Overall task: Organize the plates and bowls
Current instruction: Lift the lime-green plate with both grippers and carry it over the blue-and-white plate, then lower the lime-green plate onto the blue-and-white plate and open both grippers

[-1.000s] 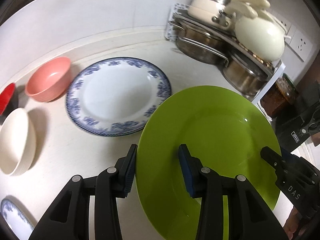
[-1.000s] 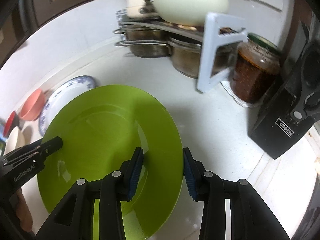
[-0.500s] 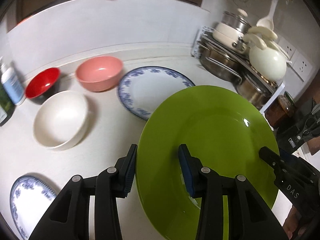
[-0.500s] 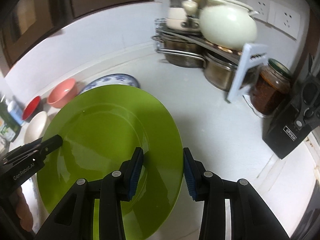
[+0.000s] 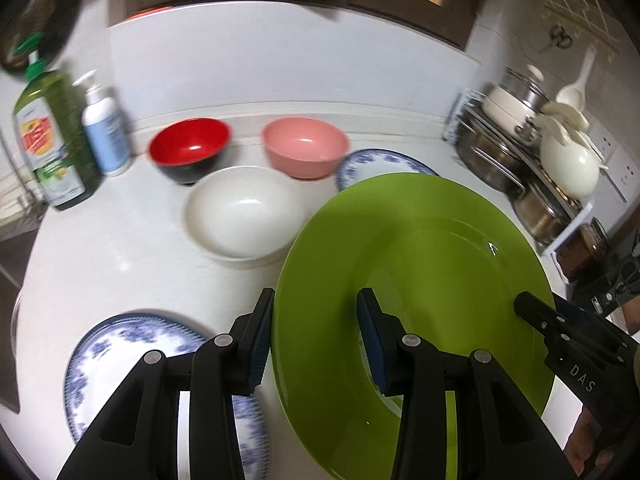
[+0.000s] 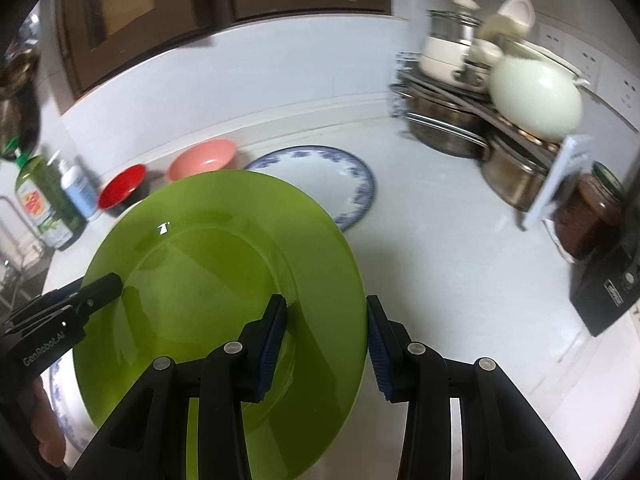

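Both grippers hold a large green plate (image 5: 424,280) in the air over the counter. My left gripper (image 5: 316,340) is shut on its left rim. My right gripper (image 6: 326,340) is shut on its right rim, and the plate (image 6: 216,280) fills the lower left of the right wrist view. A white bowl (image 5: 244,212), a red bowl (image 5: 188,148) and a pink bowl (image 5: 304,146) stand on the counter beyond it. One blue-patterned plate (image 5: 132,348) lies under my left gripper. A larger one (image 6: 332,176) lies beyond the green plate.
A green soap bottle (image 5: 48,140) and a white pump bottle (image 5: 104,128) stand at the far left. A rack of steel pots with a cream pot (image 6: 532,96) fills the back right. A brown jar (image 6: 588,216) and a black appliance (image 6: 612,292) stand at the right.
Both grippers have lifted and carried the green plate leftward and back. The bowls, the bottles and a second blue plate have come into view.
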{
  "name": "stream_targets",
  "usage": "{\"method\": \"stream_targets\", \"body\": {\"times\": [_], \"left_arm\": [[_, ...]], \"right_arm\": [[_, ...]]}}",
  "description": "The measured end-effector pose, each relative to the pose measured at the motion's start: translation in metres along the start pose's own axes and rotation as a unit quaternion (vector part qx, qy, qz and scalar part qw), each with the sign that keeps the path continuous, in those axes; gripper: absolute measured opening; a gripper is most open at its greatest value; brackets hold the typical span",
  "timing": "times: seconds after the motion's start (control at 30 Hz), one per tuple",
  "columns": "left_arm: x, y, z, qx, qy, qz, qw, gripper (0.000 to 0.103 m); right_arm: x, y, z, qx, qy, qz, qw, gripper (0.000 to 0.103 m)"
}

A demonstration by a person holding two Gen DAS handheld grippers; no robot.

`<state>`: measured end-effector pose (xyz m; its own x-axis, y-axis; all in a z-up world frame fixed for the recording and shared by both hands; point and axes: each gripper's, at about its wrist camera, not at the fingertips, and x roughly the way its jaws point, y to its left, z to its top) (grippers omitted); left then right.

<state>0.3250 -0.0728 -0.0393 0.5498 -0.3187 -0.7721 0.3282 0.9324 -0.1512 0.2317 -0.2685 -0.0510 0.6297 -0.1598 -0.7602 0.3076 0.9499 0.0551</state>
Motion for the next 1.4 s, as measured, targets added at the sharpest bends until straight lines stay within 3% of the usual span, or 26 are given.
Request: {"method": "stream_targets", "body": {"times": [0.63,1.03,1.4], "left_arm": [[-0.059,0.114,-0.028,-0.087,-0.023,0.084,0.9924,0.041],[-0.077,0.172,-0.061,-0.140,-0.009,0.131,0.9814,0.041],[-0.060,0.202,-0.090,-0.166,0.029,0.148,0.9745,0.041]], "right_arm": [[0.000,0.113,0.000,-0.091,0.009,0.089,0.992,0.041],[0.007,0.178,-0.022,-0.143,0.040,0.135,0.980,0.041],[0.030,0.212,-0.046,-0.170,0.083,0.145,0.971,0.041]]}}
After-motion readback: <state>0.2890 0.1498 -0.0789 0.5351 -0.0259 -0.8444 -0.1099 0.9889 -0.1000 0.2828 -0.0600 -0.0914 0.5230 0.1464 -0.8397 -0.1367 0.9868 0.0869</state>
